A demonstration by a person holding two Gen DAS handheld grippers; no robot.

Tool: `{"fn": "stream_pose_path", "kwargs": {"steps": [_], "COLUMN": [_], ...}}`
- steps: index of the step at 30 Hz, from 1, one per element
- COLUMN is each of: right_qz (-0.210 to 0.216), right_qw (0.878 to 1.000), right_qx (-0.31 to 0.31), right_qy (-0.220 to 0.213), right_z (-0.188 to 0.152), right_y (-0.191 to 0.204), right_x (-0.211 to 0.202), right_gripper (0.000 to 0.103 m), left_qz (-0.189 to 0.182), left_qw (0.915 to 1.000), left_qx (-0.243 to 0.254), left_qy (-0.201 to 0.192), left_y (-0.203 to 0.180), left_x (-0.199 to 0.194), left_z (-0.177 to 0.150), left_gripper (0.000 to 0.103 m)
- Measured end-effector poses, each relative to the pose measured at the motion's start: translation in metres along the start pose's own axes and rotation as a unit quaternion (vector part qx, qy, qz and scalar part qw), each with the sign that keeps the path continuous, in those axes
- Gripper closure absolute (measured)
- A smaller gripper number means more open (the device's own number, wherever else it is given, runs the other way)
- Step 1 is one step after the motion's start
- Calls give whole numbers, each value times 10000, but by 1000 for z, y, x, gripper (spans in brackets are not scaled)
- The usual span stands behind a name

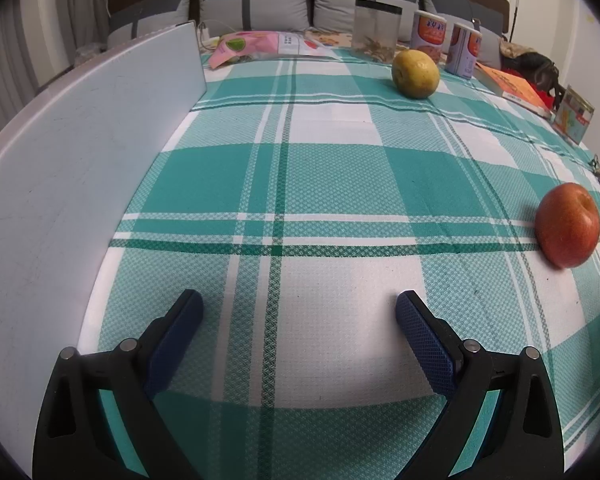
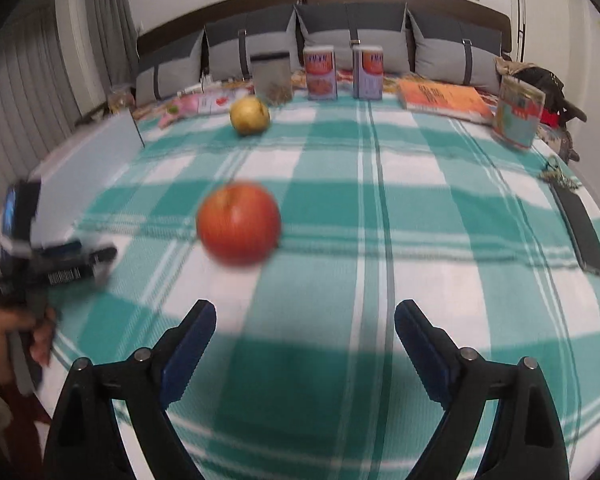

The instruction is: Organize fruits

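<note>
Here both hand-held grippers are released: right hand-held gripper (image 2: 305, 320) and left hand-held gripper (image 1: 299, 310) hold nothing. The round red apple (image 2: 239, 224) lies on the green-and-white checked cloth (image 2: 420, 240) just beyond the right jaws; the round yellow-green pear (image 2: 250, 115) sits farther beyond the apple.

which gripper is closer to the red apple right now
Right. The right gripper faces the red apple just ahead, jaws open. The left gripper sits off to the apple's left, jaws open.

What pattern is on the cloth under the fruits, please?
The cloth has a teal-and-white plaid check, shown best in the left wrist view.
</note>
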State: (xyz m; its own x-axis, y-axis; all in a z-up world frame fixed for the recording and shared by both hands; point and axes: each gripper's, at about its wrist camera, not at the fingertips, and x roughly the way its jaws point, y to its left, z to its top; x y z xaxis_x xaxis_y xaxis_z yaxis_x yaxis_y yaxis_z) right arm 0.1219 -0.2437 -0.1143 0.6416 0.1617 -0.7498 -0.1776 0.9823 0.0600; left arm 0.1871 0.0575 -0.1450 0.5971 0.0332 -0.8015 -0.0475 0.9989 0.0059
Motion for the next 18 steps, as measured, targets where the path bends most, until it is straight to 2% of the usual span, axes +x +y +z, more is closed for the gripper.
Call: {"fn": "stream_pose_path", "kwargs": {"steps": [2, 4, 9, 14, 18], "right_qz": [-138, -217, -312, -45, 56], "right_qw": [9996, 9991, 9973, 9971, 9965], "right_qx": [-158, -324, -599, -451, -608], "right_qy": [167, 182, 294, 605, 568], "right_z": [-7, -6, -8, -15, -13], "right_y": [7, 12, 18, 16, 23], "right_x": [5, 7, 18, 32, 35], "right_gripper": [12, 12, 12, 11, 9], "left_qz": [-83, -323, -817, -959, -772], "left_qw": [9999, 9994, 9961, 9952, 9968], "left_qx": [-14, 33, 329, 162, -26], "left_qy": [66, 139, 71, 108, 208], "left_y": [-2, -12, -58, -96, -113], "left_x": [2, 6, 25, 59, 93], "left_z": [6, 22, 98, 180, 216], "left_gripper": [6, 6, 6, 6, 7]}}
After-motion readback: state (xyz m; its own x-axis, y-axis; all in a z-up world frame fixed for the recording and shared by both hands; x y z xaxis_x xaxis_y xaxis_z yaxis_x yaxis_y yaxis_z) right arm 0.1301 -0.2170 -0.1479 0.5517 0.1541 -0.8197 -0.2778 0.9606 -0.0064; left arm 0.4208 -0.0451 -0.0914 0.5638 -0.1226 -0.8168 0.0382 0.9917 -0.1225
